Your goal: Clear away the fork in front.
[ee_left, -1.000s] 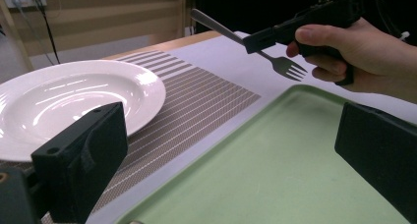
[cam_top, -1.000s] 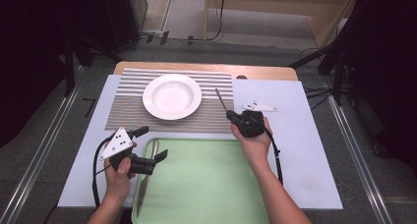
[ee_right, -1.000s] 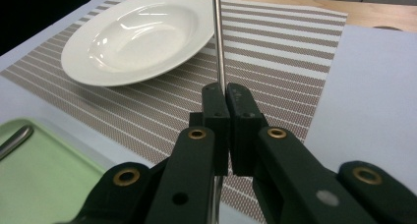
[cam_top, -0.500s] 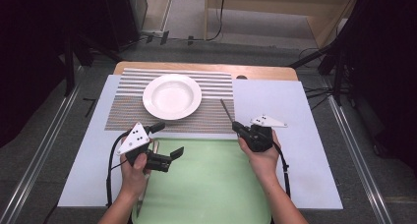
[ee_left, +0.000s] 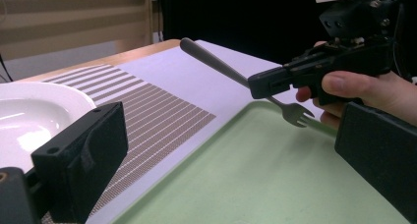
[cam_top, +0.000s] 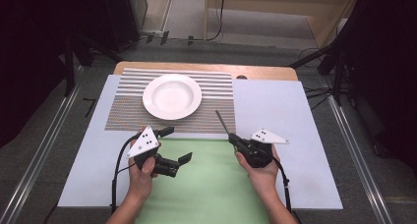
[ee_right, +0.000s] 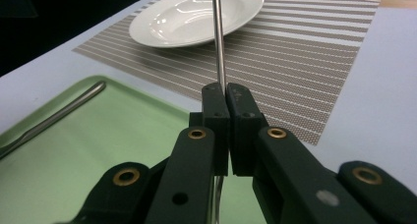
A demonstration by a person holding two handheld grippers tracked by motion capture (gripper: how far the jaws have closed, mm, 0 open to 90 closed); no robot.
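1. High view — the right hand-held gripper [cam_top: 235, 140] is pinching a fork [cam_top: 223, 123] by its neck. The handle juts beyond the jaws toward the white plate [cam_top: 172, 96], ending over the striped placemat [cam_top: 216, 86]. The left hand-held gripper [cam_top: 174, 145] hangs over the near left corner of the green tray [cam_top: 211, 184], its jaws spread with nothing between them. Both sit above the pale surface [cam_top: 275, 106].

2. Left gripper view — across the tray, the right hand-held gripper [ee_left: 255, 84] grips the fork [ee_left: 216, 64] close to the tines, which poke out below and behind its jaws, just over the tray rim [ee_left: 231, 121]. Risk: the hold is near one end with a long handle overhanging, so the fork may pivot or slide in the jaws on any quick swing.

3. Right gripper view — the jaws are pressed together on the thin fork shaft [ee_right: 218, 42], which rises straight ahead of them toward the plate [ee_right: 196, 17]. A second utensil [ee_right: 59, 113] lies in the tray [ee_right: 123, 135], left of the jaws. Risk: the handle tip could knock the plate rim if carried forward low — it points directly at it.
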